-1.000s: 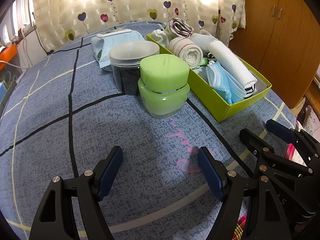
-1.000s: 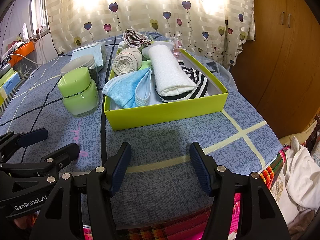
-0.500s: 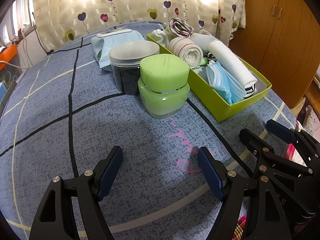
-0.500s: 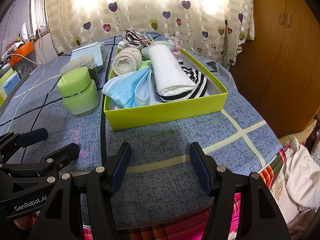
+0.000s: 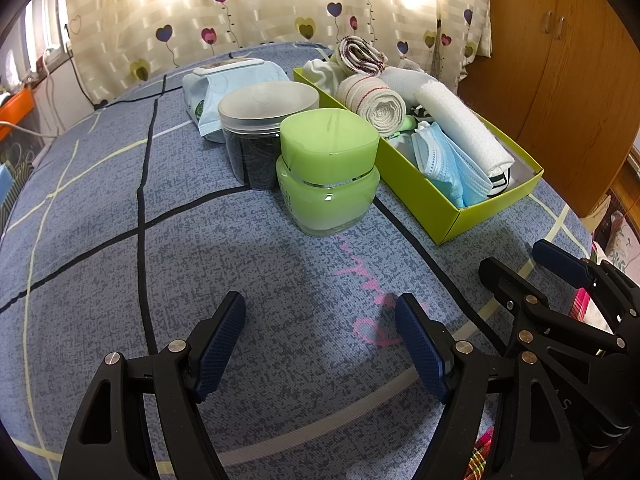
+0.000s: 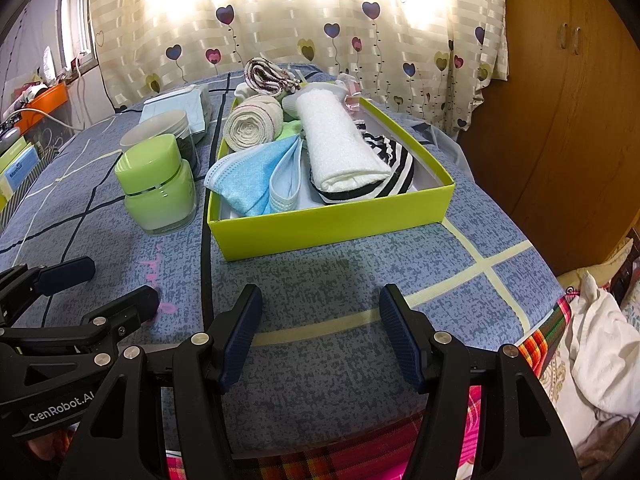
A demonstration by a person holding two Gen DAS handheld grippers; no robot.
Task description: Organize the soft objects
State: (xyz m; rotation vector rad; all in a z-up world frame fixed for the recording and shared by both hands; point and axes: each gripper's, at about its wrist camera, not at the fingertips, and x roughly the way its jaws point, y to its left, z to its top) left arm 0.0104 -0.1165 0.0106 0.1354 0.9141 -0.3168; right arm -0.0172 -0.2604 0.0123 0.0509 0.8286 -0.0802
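Note:
A lime-green box point(image 6: 332, 224) point(image 5: 444, 210) sits on the blue cloth, filled with soft things: a white rolled towel point(image 6: 340, 140) point(image 5: 460, 124), blue face masks point(image 6: 252, 176) point(image 5: 444, 164), a beige rolled bandage point(image 6: 248, 128) point(image 5: 376, 102), a black-and-white striped cloth point(image 6: 392, 160) and a folded striped cloth point(image 6: 268, 76) point(image 5: 360, 54) at its far end. My left gripper point(image 5: 320, 344) is open over bare cloth in front of the jars. Near the table's front edge my right gripper point(image 6: 320, 332) is open and holds nothing.
A green jar point(image 5: 328, 172) point(image 6: 156, 188) and a clear jar with a grey lid point(image 5: 260, 128) stand left of the box, with a pack of wipes point(image 5: 232, 80) behind them. Heart-patterned curtains hang at the back, a wooden wardrobe point(image 6: 560, 100) at the right.

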